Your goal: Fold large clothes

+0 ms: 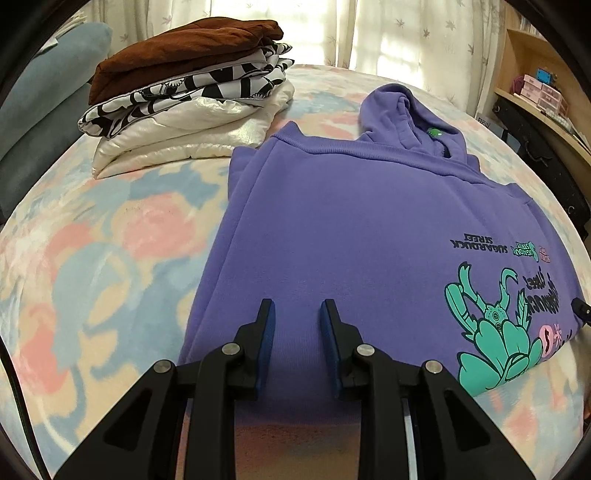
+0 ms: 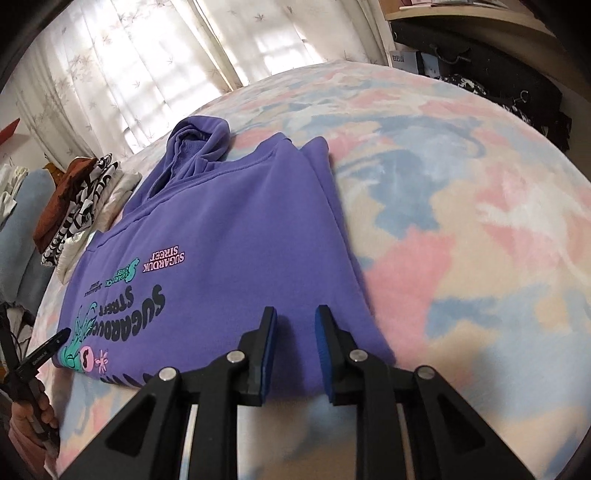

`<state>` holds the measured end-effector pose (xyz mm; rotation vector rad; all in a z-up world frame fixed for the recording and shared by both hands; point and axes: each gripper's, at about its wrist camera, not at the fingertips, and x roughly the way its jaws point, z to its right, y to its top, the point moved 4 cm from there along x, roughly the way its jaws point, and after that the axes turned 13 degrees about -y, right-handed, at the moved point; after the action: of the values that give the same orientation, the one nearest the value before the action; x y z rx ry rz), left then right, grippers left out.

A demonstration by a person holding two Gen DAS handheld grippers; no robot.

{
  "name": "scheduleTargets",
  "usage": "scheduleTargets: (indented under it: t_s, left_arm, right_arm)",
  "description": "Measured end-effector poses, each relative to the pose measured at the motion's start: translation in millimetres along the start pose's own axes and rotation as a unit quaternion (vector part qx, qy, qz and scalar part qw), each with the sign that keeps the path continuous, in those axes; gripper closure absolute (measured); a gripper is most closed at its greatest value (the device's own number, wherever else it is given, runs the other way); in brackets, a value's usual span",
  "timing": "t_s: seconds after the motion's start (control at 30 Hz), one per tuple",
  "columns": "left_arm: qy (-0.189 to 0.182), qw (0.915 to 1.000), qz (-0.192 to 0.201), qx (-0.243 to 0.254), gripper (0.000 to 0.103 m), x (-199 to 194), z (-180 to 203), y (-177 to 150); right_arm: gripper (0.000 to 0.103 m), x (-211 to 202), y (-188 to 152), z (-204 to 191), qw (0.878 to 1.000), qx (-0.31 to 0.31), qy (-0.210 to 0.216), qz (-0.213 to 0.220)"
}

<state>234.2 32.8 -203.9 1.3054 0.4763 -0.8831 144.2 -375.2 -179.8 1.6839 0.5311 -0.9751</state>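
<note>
lying folded – purple hoodie [image 1: 351, 221] | left claw [image 1: 298, 306], right claw [image 2: 295, 314] – both agape over its near hem

Ahead and left of your left tool, a stack of folded clothes [image 1: 188, 92] is sitting on the pastel bedspread [image 1: 92, 240]; curtains [image 1: 369, 29] are hanging beyond, shelving [image 1: 535, 74] standing far right.

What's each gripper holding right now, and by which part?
Nothing. Left gripper and right gripper are both open, jaws apart above the near edge of the purple hoodie, no fabric pinched.
</note>
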Motion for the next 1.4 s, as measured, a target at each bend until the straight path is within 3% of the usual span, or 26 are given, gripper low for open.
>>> scheduleTargets:
  t_s: [0.3,0.6,0.8,1.07,1.27,1.4]
  left_arm:
    - [-0.027,0.9981,-0.046,-0.032,0.063,-2,3,17]
    - [0.0,0.9965,-0.061,0.058,0.055,-5,26,90]
    - [0.008,0.9921,-0.065,0.106,0.052,8,46,155]
    - [0.026,0.9856,-0.064,0.154,0.045,69,81,247]
    - [0.028,0.9893,-0.087,0.114,0.044,140,79,286]
    - [0.041,0.9891,-0.103,0.097,0.044,187,71,292]
  right_arm:
    - [0.076,-2,3,-12,0.999,-0.019,-0.015,-0.034]
    - [0.075,-2,42,-24,0.993,-0.06,-0.033,-0.098]
    - [0.075,-6,104,-47,0.991,-0.097,-0.047,-0.085]
    - [0.07,25,206,-92,0.993,-0.098,-0.028,-0.055]
    - [0.069,81,261,-127,0.996,-0.062,0.017,-0.055]
    - [0.069,121,275,-150,0.996,-0.042,0.042,-0.072]
